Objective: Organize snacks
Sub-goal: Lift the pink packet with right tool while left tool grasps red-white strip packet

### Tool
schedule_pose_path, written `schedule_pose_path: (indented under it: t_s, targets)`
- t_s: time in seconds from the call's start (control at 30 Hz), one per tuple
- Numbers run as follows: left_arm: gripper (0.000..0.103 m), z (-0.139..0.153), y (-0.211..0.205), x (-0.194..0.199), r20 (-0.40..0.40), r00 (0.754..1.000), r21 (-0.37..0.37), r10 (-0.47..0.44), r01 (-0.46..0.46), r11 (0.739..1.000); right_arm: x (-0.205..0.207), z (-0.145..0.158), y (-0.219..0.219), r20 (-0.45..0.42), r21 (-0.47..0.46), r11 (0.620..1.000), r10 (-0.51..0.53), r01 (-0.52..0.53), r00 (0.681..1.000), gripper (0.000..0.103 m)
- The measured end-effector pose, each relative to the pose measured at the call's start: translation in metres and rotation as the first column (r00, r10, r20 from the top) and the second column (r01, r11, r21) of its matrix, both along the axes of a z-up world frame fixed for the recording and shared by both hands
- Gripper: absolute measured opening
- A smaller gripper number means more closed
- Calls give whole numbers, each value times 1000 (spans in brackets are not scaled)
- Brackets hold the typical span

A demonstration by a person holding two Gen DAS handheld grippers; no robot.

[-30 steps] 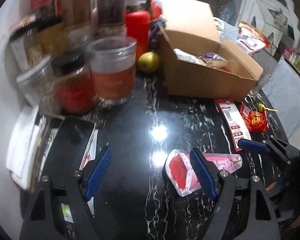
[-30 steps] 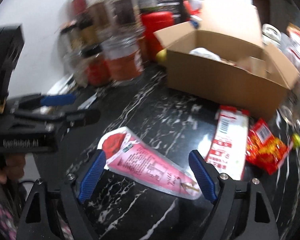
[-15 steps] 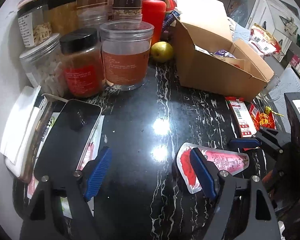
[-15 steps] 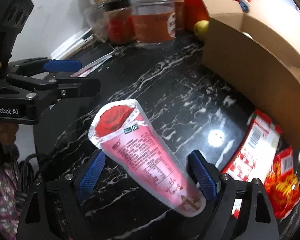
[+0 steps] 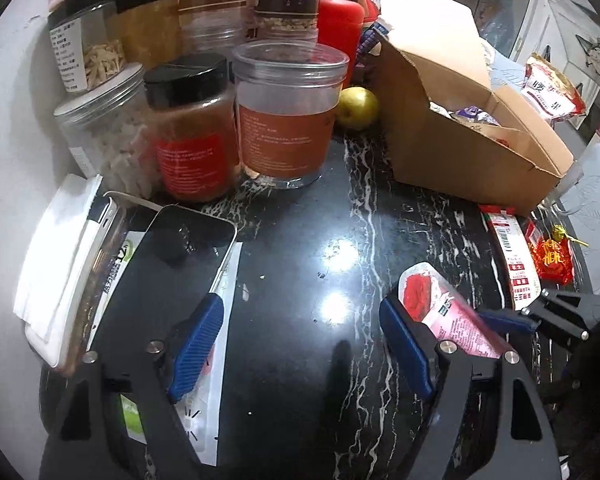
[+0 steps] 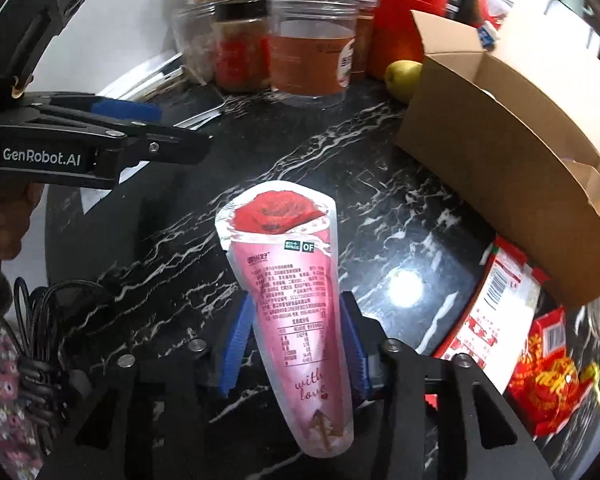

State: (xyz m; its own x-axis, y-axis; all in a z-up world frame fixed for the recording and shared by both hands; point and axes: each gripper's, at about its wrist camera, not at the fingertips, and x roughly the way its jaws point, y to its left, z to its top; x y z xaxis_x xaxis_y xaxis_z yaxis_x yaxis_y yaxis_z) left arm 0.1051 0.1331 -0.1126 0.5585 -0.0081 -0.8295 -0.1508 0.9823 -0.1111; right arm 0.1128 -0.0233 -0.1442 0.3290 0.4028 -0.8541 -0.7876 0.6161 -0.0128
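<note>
A pink cone-shaped snack pouch (image 6: 292, 280) with a red rose print lies between the blue pads of my right gripper (image 6: 294, 328), which has closed on its middle. The pouch also shows in the left wrist view (image 5: 448, 308), beside my right gripper (image 5: 504, 320). My left gripper (image 5: 300, 340) is open and empty above the black marble counter (image 5: 340, 220). An open cardboard box (image 5: 460, 136) holding snacks stands at the back right; it also shows in the right wrist view (image 6: 512, 136). A long red-white packet (image 6: 496, 304) and a red candy packet (image 6: 548, 376) lie in front of the box.
Several jars (image 5: 284, 108) and a red canister (image 5: 338, 28) stand at the back left by the wall. A yellow-green fruit (image 5: 358, 108) sits beside the box. A phone (image 5: 180, 256) and white papers (image 5: 56, 256) lie at the left. A snack bag (image 5: 552, 92) lies beyond the box.
My right gripper has closed from wide open onto the pink pouch, which has turned to point along the fingers. My left gripper has shifted a little, staying open.
</note>
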Motion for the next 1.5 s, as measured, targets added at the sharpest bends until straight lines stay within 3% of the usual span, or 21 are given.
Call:
schedule_pose_path:
  t_s: [0.2, 0.4, 0.6, 0.97, 1.2, 1.33, 1.5]
  targets:
    - [80, 4, -6, 2, 21, 1000, -11, -18, 18, 1000, 0, 4, -16, -25, 74, 993, -86, 88, 996, 24]
    - [80, 10, -15, 3, 41, 998, 0, -55, 55, 998, 0, 8, -38, -102, 183, 961, -191, 207, 976, 23]
    - [80, 15, -48, 11, 50, 984, 12, -169, 169, 986, -12, 30, -72, -82, 246, 913, -315, 325, 946, 23]
    - [80, 8, -129, 22, -6, 938, -42, -348, 347, 937, -30, 39, -145, -84, 271, 815, -511, 513, 856, 23]
    - [80, -5, -183, 45, -56, 906, -76, -419, 415, 907, -41, 38, -189, -92, 297, 744, -601, 598, 794, 23]
    - [80, -9, -202, 56, -55, 899, -59, -435, 432, 900, -43, 36, -210, -84, 296, 702, -656, 648, 750, 23]
    - [80, -16, -212, 75, -81, 907, -45, -412, 410, 911, -44, 35, -226, -88, 305, 669, -689, 678, 719, 23]
